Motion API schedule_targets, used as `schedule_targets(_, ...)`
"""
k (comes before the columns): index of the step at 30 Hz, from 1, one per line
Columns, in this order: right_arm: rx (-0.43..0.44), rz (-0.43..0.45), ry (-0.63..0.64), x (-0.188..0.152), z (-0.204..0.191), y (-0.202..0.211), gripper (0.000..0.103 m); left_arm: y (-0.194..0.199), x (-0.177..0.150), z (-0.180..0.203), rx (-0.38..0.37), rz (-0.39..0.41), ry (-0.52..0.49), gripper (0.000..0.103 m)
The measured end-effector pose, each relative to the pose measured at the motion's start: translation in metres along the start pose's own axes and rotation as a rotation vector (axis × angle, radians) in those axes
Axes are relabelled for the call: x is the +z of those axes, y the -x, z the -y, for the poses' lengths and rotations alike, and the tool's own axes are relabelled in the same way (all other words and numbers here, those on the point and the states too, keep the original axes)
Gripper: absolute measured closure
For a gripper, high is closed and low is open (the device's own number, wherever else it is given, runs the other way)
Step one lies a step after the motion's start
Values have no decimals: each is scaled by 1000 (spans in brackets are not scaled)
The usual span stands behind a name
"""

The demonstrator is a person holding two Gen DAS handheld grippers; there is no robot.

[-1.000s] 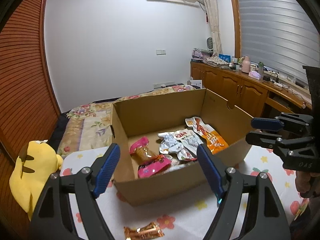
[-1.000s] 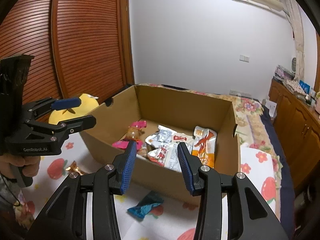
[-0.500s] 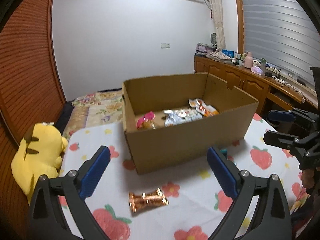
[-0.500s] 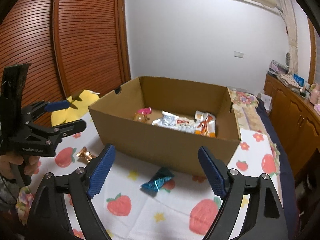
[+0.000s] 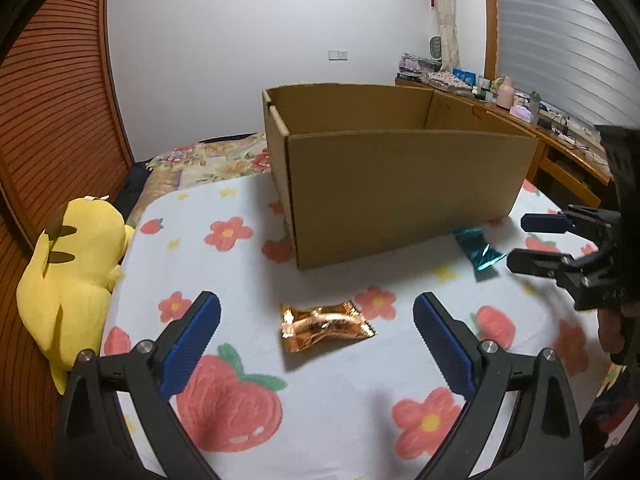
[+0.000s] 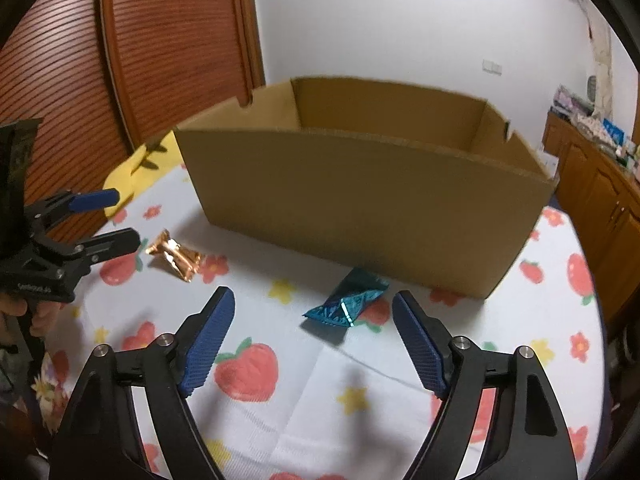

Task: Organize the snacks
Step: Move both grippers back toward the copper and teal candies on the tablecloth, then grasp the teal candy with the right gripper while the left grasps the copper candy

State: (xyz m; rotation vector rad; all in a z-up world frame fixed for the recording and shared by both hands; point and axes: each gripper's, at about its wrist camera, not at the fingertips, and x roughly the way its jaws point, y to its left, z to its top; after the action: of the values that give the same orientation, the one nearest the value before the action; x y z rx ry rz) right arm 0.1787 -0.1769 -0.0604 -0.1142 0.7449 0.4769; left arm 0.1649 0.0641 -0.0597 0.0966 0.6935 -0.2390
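Tablecloth | left gripper wide, gold snack ahead | right gripper closing, teal snack ahead, untouched

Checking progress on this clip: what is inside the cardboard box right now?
Only the bare inner walls of the cardboard box show; its near wall hides the floor and any contents.

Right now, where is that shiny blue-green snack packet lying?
The blue-green snack packet lies on the flowered tablecloth just in front of the cardboard box, ahead of the right gripper, whose jaws are closing with nothing between them yet.
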Motion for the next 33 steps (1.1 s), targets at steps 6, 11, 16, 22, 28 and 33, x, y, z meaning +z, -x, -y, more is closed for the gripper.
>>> schedule_targets(6, 17, -61, -32, 0, 7, -25, 25, -6, -8, -6, 0, -18, 10, 6)
schedule_targets(11, 13, -116, -57, 0, 14, -42, 40, -9, -10, -9, 5, -38, -5, 7)
schedule_targets(16, -14, -138, -52, 1, 14, -50, 52, -10, -12, -9, 15, -55, -31, 8)
schedule_targets(22, -52, -143, -41, 4, 13, -56, 61, -19, -12, -15, -1, -88, -12, 8)
schedule_targets(28, -95, -148, 4, 2, 13, -55, 78, -25, -4, -18, -25, -78, 1, 8)
schedule_targets(33, -65, -141, -8, -5, 17, -43, 78, -33, 8, -21, -23, -92, -16, 21)
